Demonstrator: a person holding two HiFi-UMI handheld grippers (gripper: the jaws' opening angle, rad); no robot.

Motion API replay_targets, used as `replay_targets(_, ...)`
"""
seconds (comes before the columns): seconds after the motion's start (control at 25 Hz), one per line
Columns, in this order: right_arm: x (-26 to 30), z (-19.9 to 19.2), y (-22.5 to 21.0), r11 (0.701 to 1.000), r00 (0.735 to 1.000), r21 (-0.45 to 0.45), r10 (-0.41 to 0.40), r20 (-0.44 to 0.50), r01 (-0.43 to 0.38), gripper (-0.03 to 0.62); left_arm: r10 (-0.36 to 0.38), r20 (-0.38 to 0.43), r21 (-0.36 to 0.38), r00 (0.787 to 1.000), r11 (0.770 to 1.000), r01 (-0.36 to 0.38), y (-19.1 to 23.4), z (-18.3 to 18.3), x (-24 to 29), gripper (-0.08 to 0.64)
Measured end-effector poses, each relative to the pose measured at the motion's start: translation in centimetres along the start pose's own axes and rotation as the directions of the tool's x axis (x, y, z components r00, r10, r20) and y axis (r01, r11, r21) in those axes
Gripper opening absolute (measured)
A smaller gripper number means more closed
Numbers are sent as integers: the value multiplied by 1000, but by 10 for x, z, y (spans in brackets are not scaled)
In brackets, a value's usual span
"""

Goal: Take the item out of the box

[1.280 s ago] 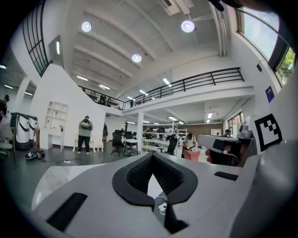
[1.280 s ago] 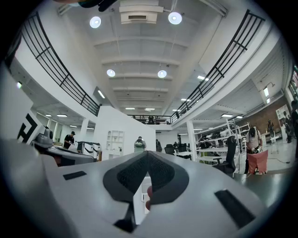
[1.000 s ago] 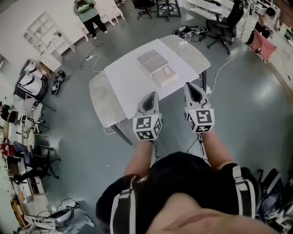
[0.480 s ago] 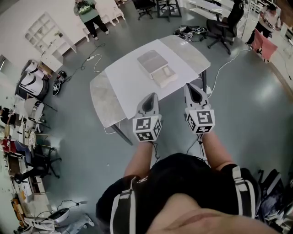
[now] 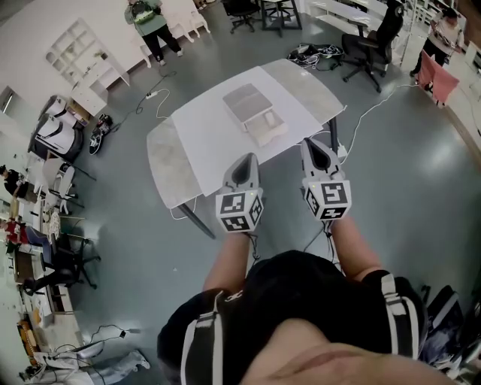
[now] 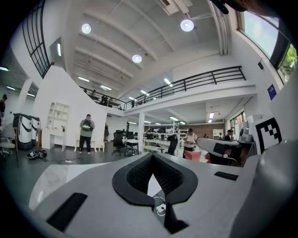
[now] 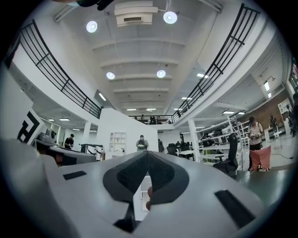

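Note:
A flat pale box (image 5: 246,101) lies on the white table (image 5: 207,135), with a smaller tray-like part (image 5: 267,128) at its near end. I cannot make out any item inside it. Both grippers hover level in front of the table's near edge, well short of the box. My left gripper (image 5: 246,159) has its jaws shut with nothing between them, and its tips (image 6: 151,156) meet in its own view. Beside it, my right gripper (image 5: 316,143) is likewise shut and empty (image 7: 145,152).
A person in a green top (image 5: 148,20) stands far beyond the table by white shelves (image 5: 75,56). Office chairs (image 5: 364,45) and cables (image 5: 310,53) sit at the back right. A cable (image 5: 372,105) runs across the grey floor. Cluttered gear lines the left side (image 5: 49,135).
Nearly nothing: both grippers keep their place in front of the table, and the head view has shifted very slightly.

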State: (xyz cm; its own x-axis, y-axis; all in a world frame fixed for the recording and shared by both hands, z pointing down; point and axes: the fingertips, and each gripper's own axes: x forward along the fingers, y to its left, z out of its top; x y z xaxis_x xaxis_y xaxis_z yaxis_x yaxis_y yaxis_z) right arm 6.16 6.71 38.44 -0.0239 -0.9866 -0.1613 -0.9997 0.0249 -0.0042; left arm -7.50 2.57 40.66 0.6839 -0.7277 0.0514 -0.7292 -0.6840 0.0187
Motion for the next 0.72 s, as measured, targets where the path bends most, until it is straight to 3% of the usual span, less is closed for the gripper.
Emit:
replay_targets(0.44,-36,3,-47,998,998,-18,55,5,-55,12,37,19,4,999,999,-37,-69,-3,8,2)
replay_targets(0.72,-35,3,-50,997,997,-17,82,0,-82,12,51,17,2,999,999,-51,-74,-7,9,2)
